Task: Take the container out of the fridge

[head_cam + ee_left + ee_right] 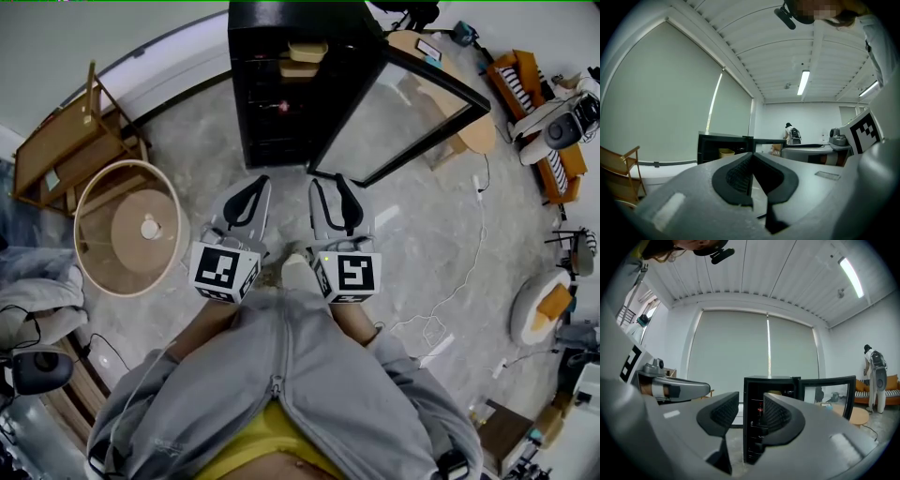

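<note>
Resting high in open black fridge (258, 103), pale tan container (307, 51)

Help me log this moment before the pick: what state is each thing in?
Fridge: door swung open.
Container: inside, on an upper shelf, untouched.
Left gripper: shut, empty.
Right gripper: open, empty.
</note>
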A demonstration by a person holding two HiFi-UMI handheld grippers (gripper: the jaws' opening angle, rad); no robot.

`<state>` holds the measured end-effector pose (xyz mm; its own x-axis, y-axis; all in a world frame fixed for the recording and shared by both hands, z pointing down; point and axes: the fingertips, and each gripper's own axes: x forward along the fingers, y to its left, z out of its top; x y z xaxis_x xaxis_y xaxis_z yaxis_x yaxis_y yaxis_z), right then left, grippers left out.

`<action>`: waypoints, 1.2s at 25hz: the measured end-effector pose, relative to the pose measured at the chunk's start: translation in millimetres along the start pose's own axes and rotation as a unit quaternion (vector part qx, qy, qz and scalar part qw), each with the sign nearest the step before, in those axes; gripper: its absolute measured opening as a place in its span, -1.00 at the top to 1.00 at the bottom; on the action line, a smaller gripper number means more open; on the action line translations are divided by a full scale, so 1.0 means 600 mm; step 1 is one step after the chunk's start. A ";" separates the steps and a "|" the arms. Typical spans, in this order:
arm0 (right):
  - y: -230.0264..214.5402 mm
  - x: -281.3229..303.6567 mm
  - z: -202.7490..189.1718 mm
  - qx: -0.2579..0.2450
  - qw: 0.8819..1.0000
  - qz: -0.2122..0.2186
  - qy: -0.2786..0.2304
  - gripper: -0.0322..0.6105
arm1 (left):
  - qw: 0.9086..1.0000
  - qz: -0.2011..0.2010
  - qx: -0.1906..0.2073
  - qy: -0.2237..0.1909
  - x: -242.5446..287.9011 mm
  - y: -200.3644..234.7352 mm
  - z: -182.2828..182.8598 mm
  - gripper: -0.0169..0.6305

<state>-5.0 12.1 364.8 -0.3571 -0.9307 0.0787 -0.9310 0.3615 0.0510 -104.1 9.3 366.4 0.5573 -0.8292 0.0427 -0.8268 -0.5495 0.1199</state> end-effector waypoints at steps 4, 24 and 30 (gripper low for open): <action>-0.004 0.029 -0.008 0.001 1.000 0.001 0.001 0.35 | 1.000 0.004 -0.004 0.000 0.016 0.020 -0.006 0.94; -0.166 0.350 -0.028 0.000 0.999 0.039 0.014 0.11 | 0.999 0.046 -0.002 -0.010 0.305 0.158 0.025 0.94; -0.214 0.439 -0.046 0.002 0.998 0.058 0.026 0.04 | 0.998 0.066 -0.004 -0.009 0.386 0.199 0.026 0.94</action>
<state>22.4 -277.6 406.2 -0.4584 -0.8783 0.1356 -0.8839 0.4665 0.0338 -74.7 -249.8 375.3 0.4413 -0.8964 0.0414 -0.8927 -0.4338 0.1217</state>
